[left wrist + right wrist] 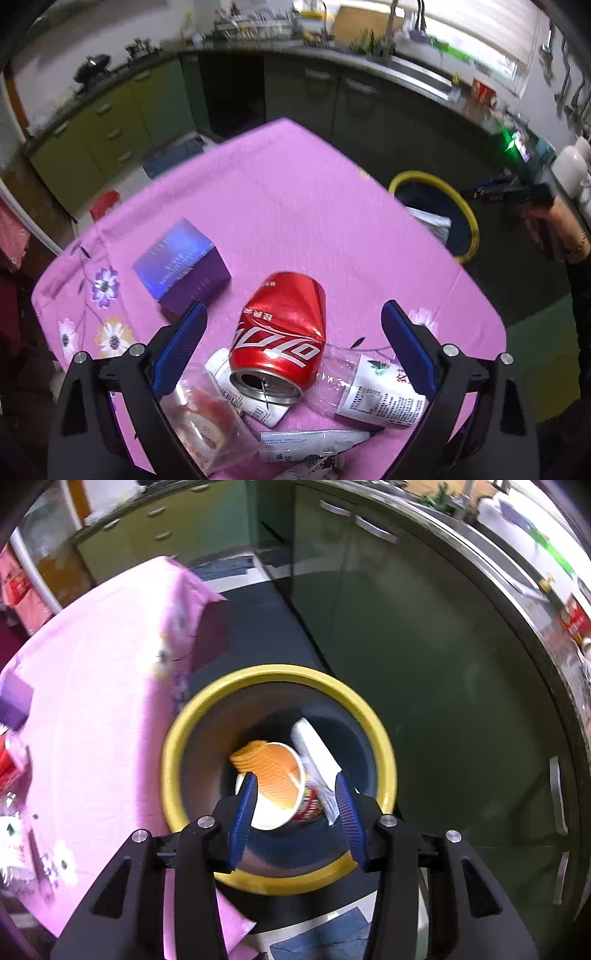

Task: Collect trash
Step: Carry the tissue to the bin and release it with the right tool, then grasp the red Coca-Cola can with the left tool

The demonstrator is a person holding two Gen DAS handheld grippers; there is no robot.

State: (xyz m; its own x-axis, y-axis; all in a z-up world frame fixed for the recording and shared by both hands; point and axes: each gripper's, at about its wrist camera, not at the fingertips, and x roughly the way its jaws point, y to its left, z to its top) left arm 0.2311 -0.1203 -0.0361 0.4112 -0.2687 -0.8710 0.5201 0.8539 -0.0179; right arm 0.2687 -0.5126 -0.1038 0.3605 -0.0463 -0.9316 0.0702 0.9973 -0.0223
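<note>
A dented red cola can (282, 338) lies on the pink tablecloth (288, 206), between the fingers of my open left gripper (293, 325), which does not touch it. Clear wrappers (207, 413), a white packet (380, 395) and a purple box (183, 264) lie around it. My right gripper (295, 792) is open above the yellow-rimmed bin (280, 672). An orange paper cup (275, 786) and a white wrapper (314, 753) are below it inside the bin, blurred. The bin (436, 181) also shows in the left wrist view, beside the table.
Dark green cabinets (424, 646) and a counter run behind the bin. The table's edge (192, 635) is just left of the bin. The right hand and gripper (524, 192) show beyond the bin in the left wrist view.
</note>
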